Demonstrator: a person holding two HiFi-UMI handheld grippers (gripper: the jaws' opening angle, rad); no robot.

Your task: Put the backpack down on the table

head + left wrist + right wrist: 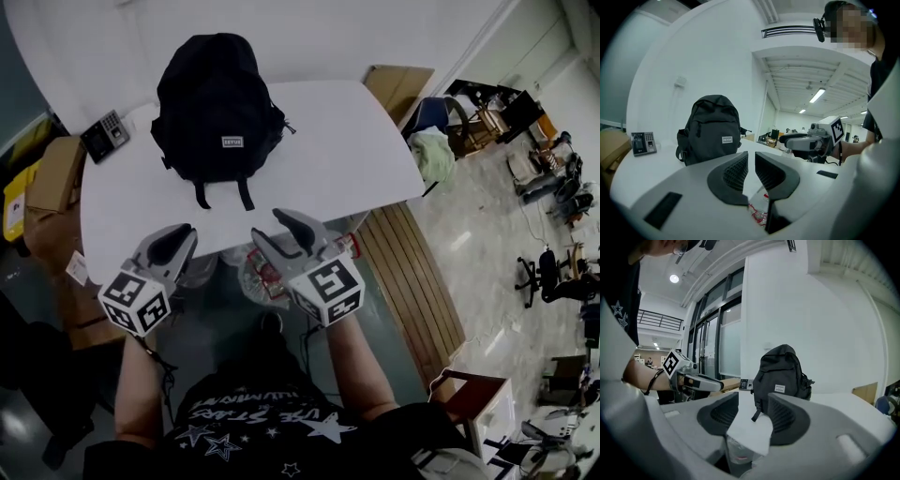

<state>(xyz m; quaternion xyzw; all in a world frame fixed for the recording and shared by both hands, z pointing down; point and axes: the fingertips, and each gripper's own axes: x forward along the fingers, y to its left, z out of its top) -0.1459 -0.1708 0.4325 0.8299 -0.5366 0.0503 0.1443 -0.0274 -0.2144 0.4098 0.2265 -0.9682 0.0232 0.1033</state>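
Two handheld grippers sit low in my head view, near the front edge of a white worktop (347, 141), each one carrying a cube with square black-and-white markers. I see the left gripper (172, 246) with its jaws clenched almost together, only a thin slit between the ribbed pads and nothing caught in it. I see the right gripper (265, 223) with its jaws released, a clear gap between them and nothing inside; through that gap I can make out only the bare worktop surface. A black backpack (217, 108) stands upright on the worktop, towards its far side and close to the white wall. It has a small pale label on its front pocket, and two dark strap ends lie on the surface in front of it. The backpack is well apart from both grippers, and neither one touches it. A small grey keypad device (106, 136) lies on the worktop to the left of the backpack. Brown cardboard boxes (56, 173) stand on the floor off the worktop's left end. A clear plastic bag with red print (267, 274) sits just below the front edge, between the two grippers. Further right, beyond the worktop, there are office chairs (548, 277) on a pale floor.
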